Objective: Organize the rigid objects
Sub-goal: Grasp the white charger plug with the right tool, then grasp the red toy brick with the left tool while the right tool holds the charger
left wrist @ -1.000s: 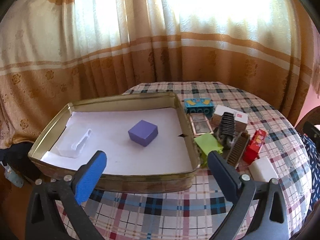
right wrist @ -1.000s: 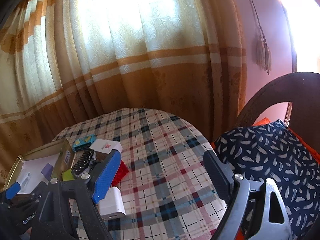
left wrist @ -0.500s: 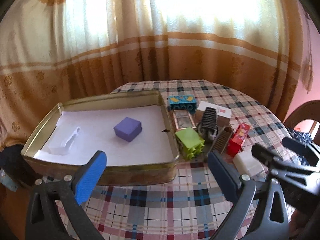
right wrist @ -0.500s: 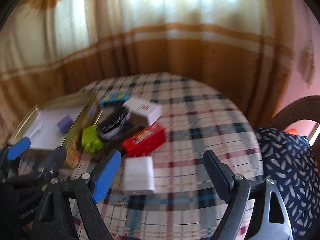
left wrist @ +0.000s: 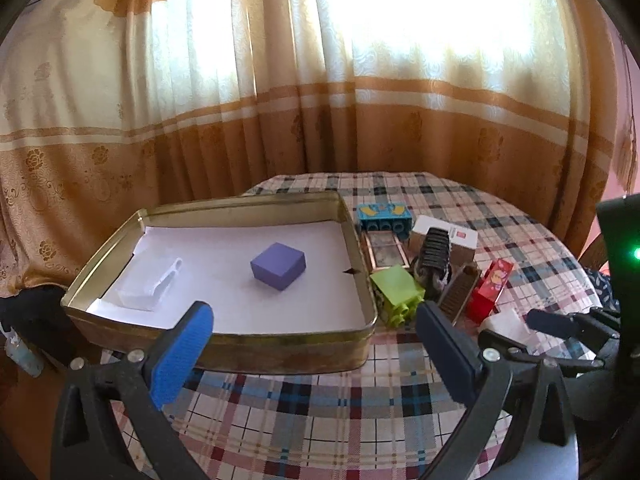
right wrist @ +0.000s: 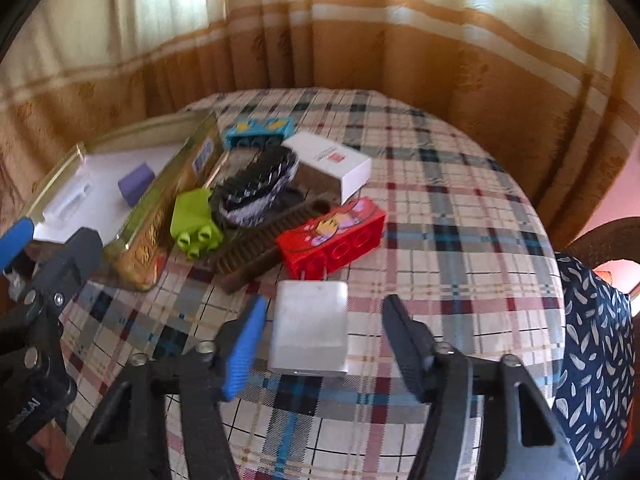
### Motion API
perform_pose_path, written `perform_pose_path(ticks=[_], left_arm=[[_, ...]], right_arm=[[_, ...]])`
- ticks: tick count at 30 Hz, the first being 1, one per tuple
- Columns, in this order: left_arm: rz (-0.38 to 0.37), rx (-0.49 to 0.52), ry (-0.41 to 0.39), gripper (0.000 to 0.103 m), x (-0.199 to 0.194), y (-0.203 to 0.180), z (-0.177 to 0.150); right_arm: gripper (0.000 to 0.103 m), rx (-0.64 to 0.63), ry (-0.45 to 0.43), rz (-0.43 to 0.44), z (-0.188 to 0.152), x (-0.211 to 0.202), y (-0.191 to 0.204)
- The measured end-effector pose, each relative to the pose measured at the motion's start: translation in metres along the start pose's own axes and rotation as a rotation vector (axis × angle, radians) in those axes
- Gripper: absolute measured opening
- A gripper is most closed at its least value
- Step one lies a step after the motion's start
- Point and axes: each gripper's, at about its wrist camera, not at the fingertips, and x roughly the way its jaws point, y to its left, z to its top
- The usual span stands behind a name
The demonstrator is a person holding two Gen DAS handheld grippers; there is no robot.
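A white charger block (right wrist: 310,324) lies flat on the plaid tablecloth, between the fingers of my right gripper (right wrist: 324,308). Its jaws are closing; a gap still shows beside the charger on the right. Behind it lie a red brick (right wrist: 332,236), a brown comb (right wrist: 256,252), a green brick (right wrist: 194,220), a black ribbed clip (right wrist: 260,184), a white box (right wrist: 332,164) and a blue brick (right wrist: 260,132). A gold tin tray (left wrist: 240,202) holds a purple box (left wrist: 278,266) and a clear plastic piece (left wrist: 152,288). My left gripper (left wrist: 312,312) hovers open before the tray's near wall.
The round table's edge curves close behind the objects, with curtains (left wrist: 320,100) beyond. A chair with a dark patterned cushion (right wrist: 592,340) stands at the right. A small framed picture (left wrist: 386,248) lies beside the tray.
My right gripper has tipped down and swung left over the table onto the white charger, and its jaws have narrowed around it. The left gripper has stayed nearly still.
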Motion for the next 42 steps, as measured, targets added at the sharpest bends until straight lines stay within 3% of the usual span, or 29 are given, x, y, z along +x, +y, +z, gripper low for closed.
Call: perform_pose_path(ticks=[2,4,10,16,20,25,29,32,33,35,38,42], left_arm=[[-0.004,0.007,0.000,0.102,0.000,-0.001,0.000],[-0.014,0.016,-0.002,0.102,-0.001,-0.003,0.000],[-0.070,0.067,0.001,0.102,-0.001,-0.012,0.001],[-0.121,0.160,-0.049,0.102,-0.007,-0.038,0.005],[-0.222,0.220,-0.041,0.102,-0.006,-0.065,0.010],[-0.323,0.327,-0.013,0.098,0.005,-0.103,0.014],[-0.424,0.361,0.008,0.087,0.013,-0.120,0.024],[-0.456,0.363,0.050,0.084,0.023,-0.127,0.027],[-0.468,0.362,0.070,0.080,0.028,-0.130,0.028],[-0.503,0.362,0.112,0.062,0.037,-0.136,0.029],[-0.506,0.374,0.160,0.055,0.049,-0.143,0.026],[-0.513,0.384,0.142,0.045,0.052,-0.148,0.028]], right_arm=[[0.051,-0.005,0.015,-0.007,0.000,0.003,0.000],[0.040,-0.013,0.012,-0.006,-0.002,0.003,0.001],[0.040,0.135,-0.055,-0.004,-0.007,-0.010,-0.031],[0.040,0.240,-0.150,-0.105,-0.008,-0.027,-0.072],[0.040,0.278,-0.148,-0.159,-0.009,-0.022,-0.096],[0.040,0.318,-0.165,-0.157,-0.017,-0.025,-0.107],[0.040,0.369,-0.174,-0.137,-0.026,-0.024,-0.116],[0.041,0.381,-0.185,-0.138,-0.029,-0.025,-0.120],[0.041,0.382,-0.192,-0.134,-0.030,-0.026,-0.121],[0.041,0.374,-0.194,-0.137,-0.031,-0.025,-0.120],[0.041,0.369,-0.203,-0.135,-0.032,-0.025,-0.120],[0.041,0.374,-0.211,-0.121,-0.034,-0.026,-0.122]])
